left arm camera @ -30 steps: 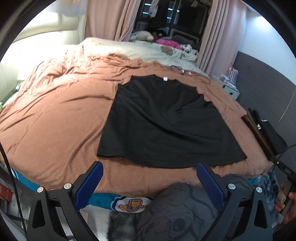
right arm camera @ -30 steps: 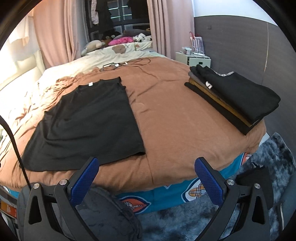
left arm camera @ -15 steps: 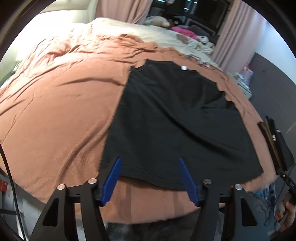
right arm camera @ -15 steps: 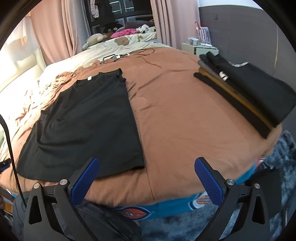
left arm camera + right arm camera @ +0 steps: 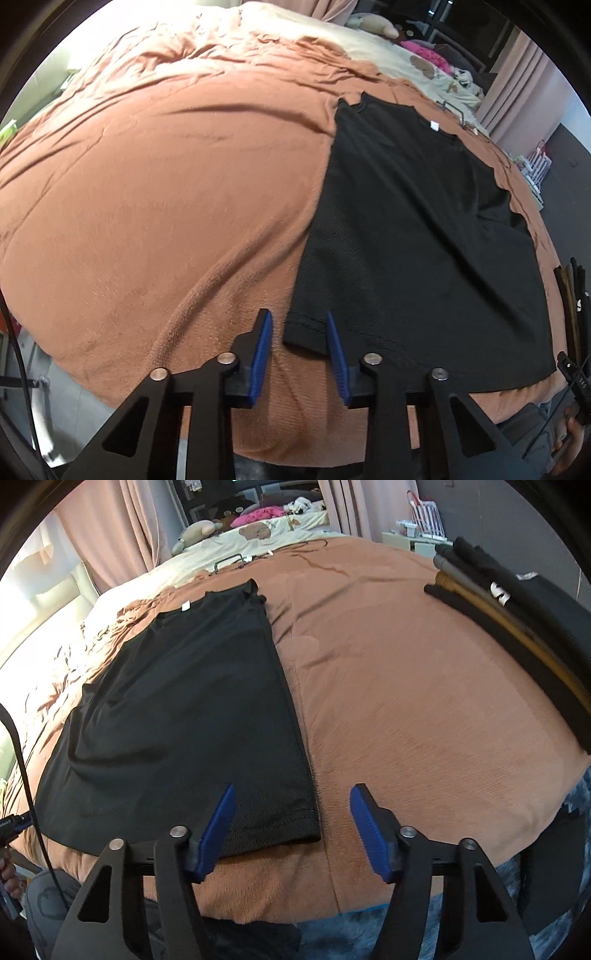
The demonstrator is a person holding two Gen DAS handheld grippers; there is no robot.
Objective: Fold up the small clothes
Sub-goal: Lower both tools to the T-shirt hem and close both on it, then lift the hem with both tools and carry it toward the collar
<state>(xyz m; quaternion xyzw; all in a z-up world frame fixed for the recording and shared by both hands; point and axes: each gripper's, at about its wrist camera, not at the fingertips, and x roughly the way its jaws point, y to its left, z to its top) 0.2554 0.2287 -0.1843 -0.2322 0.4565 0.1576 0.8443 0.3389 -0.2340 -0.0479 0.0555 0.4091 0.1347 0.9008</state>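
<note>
A black T-shirt (image 5: 417, 229) lies flat on the brown bedspread (image 5: 166, 192), collar away from me, sleeves folded in. My left gripper (image 5: 298, 334) is partly closed, its blue fingers astride the shirt's near left hem corner, not clamped. In the right wrist view the same shirt (image 5: 184, 709) lies left of centre. My right gripper (image 5: 291, 808) is open, its fingers astride the shirt's near right hem corner, with the right finger over bare bedspread (image 5: 406, 701).
A stack of folded dark clothes (image 5: 517, 616) sits at the bed's right edge and shows in the left wrist view (image 5: 572, 295). Cables (image 5: 236, 559) and soft toys (image 5: 199, 533) lie at the far end. A blue-grey rug (image 5: 369, 934) lies below the bed edge.
Both grippers have moved forward and down to the shirt's near hem corners. The left gripper's fingers have narrowed a lot; the right gripper's fingers have narrowed somewhat.
</note>
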